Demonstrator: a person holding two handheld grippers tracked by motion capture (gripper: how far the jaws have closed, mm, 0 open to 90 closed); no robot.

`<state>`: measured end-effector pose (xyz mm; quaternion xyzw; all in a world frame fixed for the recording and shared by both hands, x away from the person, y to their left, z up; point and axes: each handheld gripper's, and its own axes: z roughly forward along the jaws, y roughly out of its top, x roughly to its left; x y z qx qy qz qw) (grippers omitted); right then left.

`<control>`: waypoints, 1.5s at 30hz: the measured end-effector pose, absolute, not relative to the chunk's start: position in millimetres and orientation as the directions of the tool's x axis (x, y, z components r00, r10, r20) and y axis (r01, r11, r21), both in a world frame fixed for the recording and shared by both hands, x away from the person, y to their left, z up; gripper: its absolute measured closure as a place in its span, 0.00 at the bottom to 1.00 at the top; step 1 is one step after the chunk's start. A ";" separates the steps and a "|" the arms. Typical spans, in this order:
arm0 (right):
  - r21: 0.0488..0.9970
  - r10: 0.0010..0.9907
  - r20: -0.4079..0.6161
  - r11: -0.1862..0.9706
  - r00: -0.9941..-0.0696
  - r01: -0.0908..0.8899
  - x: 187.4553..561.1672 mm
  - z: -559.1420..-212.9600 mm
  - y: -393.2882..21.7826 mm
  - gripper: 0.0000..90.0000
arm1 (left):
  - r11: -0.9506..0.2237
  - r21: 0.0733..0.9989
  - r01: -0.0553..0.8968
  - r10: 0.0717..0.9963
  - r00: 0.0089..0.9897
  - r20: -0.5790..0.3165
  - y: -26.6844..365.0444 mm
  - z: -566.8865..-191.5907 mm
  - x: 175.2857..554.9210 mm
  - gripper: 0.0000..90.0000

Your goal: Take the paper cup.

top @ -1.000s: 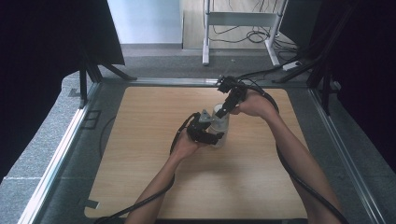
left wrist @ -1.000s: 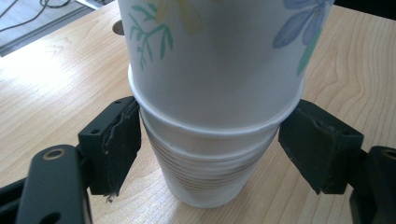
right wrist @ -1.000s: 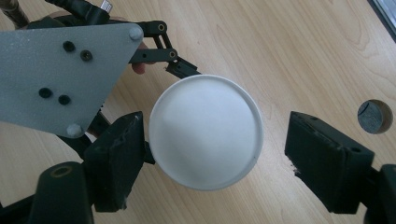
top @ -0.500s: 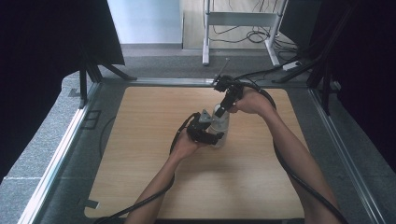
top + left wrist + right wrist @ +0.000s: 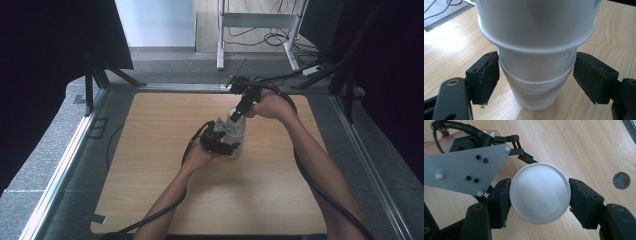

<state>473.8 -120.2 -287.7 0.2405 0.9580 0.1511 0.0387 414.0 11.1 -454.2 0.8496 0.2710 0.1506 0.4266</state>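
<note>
A stack of white paper cups (image 5: 236,131) stands upside down in the middle of the wooden table (image 5: 150,165). In the left gripper view the top cup (image 5: 536,22) flares over the lower cups (image 5: 536,92), whose rims pile up down to the table. My left gripper (image 5: 536,75) is shut on the lower part of the stack, with a pad against each side. From above, my right gripper (image 5: 540,195) is shut on the top cup (image 5: 540,187), whose round white base faces the camera. The left gripper's grey plate (image 5: 466,170) lies beside it.
A round hole (image 5: 621,180) is cut in the tabletop to the right of the cups. A metal frame (image 5: 65,165) borders the table. A white stand (image 5: 260,30) and cables sit on the floor beyond the far edge.
The right hand has shifted slightly at the top of the cup stack. The left hand and the stack have kept their place.
</note>
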 end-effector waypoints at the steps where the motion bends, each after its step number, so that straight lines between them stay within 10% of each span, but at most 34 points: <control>1: 0.312 0.474 -0.001 0.837 -0.880 0.450 473.3 -286.2 -120.7 0.41 | -0.490 0.806 0.332 0.589 0.808 0.025 11.1 -454.2 414.0 0.24; 45: 0.422 0.443 -0.032 0.819 -0.896 0.390 438.1 -224.7 -147.3 0.41 | -0.498 0.794 0.348 0.543 0.839 -0.027 30.4 -433.7 403.8 0.12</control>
